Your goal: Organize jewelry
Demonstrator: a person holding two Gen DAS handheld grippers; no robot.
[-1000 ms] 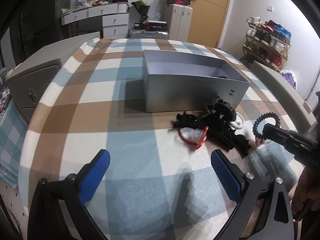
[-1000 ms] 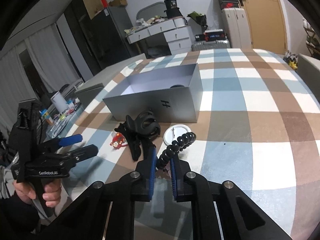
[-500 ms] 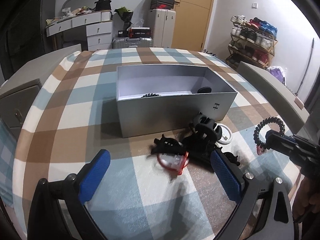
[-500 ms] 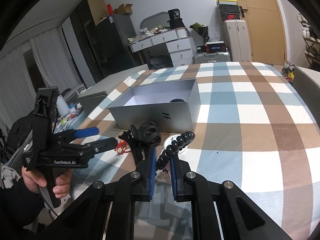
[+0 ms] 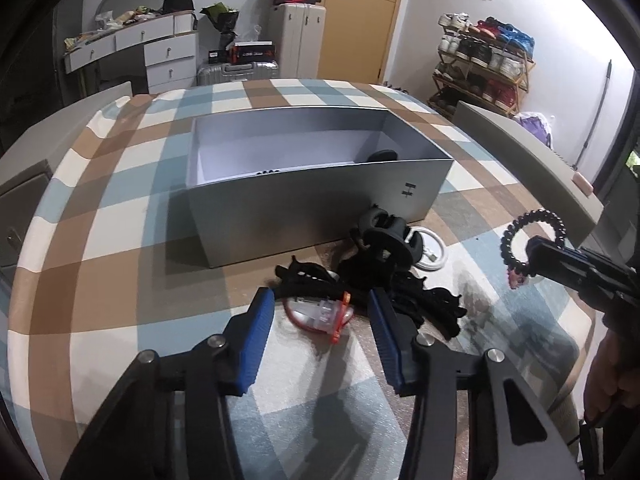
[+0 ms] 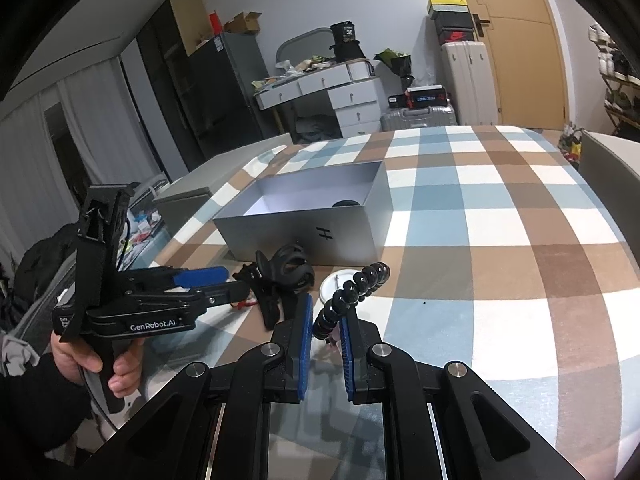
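Jewelry lay in two places: a loose heap on the checked bench just in front of the grey box, and one black bead bracelet lifted clear of the bench. The box, the largest thing there, stood open-topped with a dark round item and a few beads already inside, so it looked the place for everything else. The left claw was spread wide, its blue pads flanking a red-rimmed clear trinket at the near edge of the heap, low over the cloth but gripping nothing. The right claw was pinched narrow on the bracelet, which curved up out of its pads; in the left view the loop hung off to the right of the box. To do this step well, the bracelet probably wanted carrying over the near wall and letting go low inside, so that it would not bounce out. The left claw would do best to close squarely on the trinket alone, since black hair clips lay tangled against it and might drag along. A white round disc sat behind the clips, beside the box.
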